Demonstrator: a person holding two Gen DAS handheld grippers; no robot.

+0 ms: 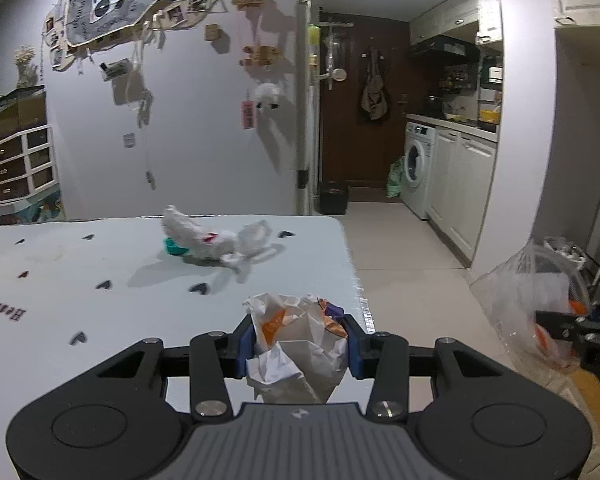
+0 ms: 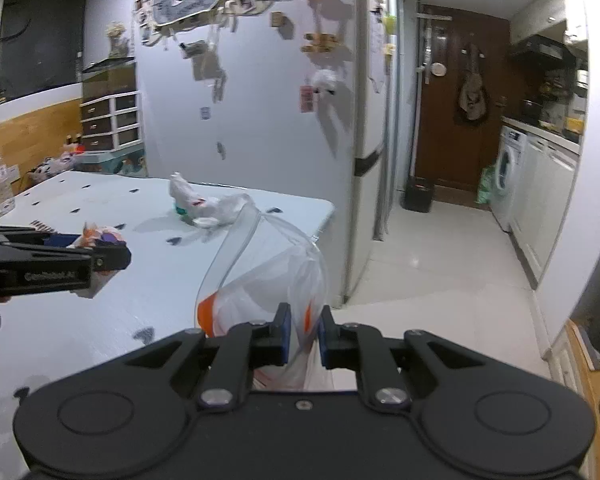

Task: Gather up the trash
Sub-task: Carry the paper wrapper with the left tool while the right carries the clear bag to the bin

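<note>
Crumpled paper wrapper (image 1: 300,344), white with orange and purple print, sits clamped between the blue-padded fingers (image 1: 245,346) of the left gripper (image 1: 298,346), held above the near right part of the white table (image 1: 80,280). Clear plastic bag (image 2: 272,276) with orange markings is pinched at its edge by the right gripper (image 2: 303,334), whose blue pads press on the film; the bag's mouth stands open and it hangs just off the table's right edge, to the right of the left gripper. In the left wrist view the same bag (image 1: 532,304) appears at far right, with pale contents inside. Farther along the tabletop lies a knotted white plastic bag (image 1: 212,242) resting against a small teal object (image 1: 174,246), well apart from both grippers. Small dark printed marks dot the table surface. Beyond the table stands a pale refrigerator (image 1: 180,128) hung with magnets and photos; behind it a brown door (image 1: 364,100), and at right a washing machine (image 1: 418,168) under a kitchen counter.
</note>
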